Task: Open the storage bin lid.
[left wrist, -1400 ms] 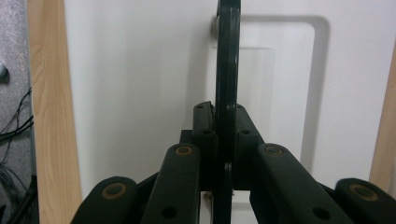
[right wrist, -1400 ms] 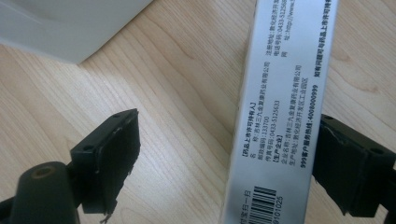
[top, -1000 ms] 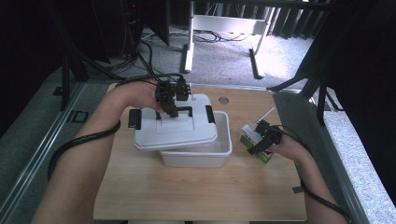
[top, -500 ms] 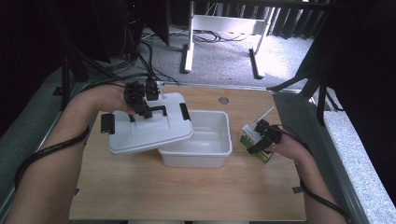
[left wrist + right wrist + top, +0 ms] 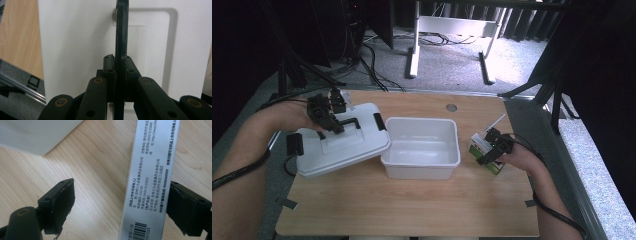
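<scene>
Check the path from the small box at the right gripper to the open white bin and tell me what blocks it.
Nothing visible blocks it. The lid is held off to the bin's left by the left gripper, so the bin is open, and bare table lies between it and the small box.

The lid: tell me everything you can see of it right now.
The lid is white, looks like plastic, rectangular with rounded corners, and has a black handle in a recessed panel on top and a black latch at each short end. It is off the white tub, held tilted at the tub's left, its right edge by the tub's rim. The left gripper is shut on the handle, clamped between the jaws in the left gripper view.
</scene>
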Demonstrator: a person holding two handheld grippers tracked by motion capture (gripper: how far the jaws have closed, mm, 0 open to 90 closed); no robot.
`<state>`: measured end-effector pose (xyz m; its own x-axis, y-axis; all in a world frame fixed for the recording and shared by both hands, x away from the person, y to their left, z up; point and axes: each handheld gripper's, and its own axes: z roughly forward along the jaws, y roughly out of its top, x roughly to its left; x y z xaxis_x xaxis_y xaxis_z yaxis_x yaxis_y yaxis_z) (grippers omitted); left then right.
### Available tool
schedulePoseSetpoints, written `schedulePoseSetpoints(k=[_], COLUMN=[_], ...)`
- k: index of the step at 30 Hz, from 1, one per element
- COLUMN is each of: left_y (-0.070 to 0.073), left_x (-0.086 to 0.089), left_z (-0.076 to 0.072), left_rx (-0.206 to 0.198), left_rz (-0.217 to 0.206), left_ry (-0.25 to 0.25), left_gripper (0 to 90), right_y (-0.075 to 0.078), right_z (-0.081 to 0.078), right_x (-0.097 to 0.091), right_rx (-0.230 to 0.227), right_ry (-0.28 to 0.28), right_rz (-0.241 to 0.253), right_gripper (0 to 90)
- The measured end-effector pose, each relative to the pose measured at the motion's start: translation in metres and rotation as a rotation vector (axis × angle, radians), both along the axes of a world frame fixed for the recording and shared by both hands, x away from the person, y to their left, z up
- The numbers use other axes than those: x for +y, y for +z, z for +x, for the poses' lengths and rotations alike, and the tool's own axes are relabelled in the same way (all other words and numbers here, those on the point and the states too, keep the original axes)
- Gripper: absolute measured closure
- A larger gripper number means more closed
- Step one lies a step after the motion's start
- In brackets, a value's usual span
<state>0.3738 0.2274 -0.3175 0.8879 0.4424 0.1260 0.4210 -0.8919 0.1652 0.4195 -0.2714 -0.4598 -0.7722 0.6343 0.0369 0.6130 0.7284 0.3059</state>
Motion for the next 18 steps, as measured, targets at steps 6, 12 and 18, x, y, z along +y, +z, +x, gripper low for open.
schedulePoseSetpoints(k=[6,12,18], left_y=[-0.013,-0.040,-0.063], left_x=[0.025,0.033,0.033], left_z=[-0.003,-0.001,0.005], left_rx=[0.011,0.038,0.076], left_rz=[-0.008,0.009,-0.002], left_ry=[0.049,0.073,0.070], left_gripper=[84.5,84.4,84.4], right_y=[-0.001,-0.002,-0.004], right_z=[0.001,0.000,0.001], right_x=[0.001,0.002,0.001], right_rx=[0.000,0.003,0.007], right_ry=[0.003,0.003,0.001], right_rz=[-0.005,0.005,0.001], right_gripper=[13.4,13.4,13.3])
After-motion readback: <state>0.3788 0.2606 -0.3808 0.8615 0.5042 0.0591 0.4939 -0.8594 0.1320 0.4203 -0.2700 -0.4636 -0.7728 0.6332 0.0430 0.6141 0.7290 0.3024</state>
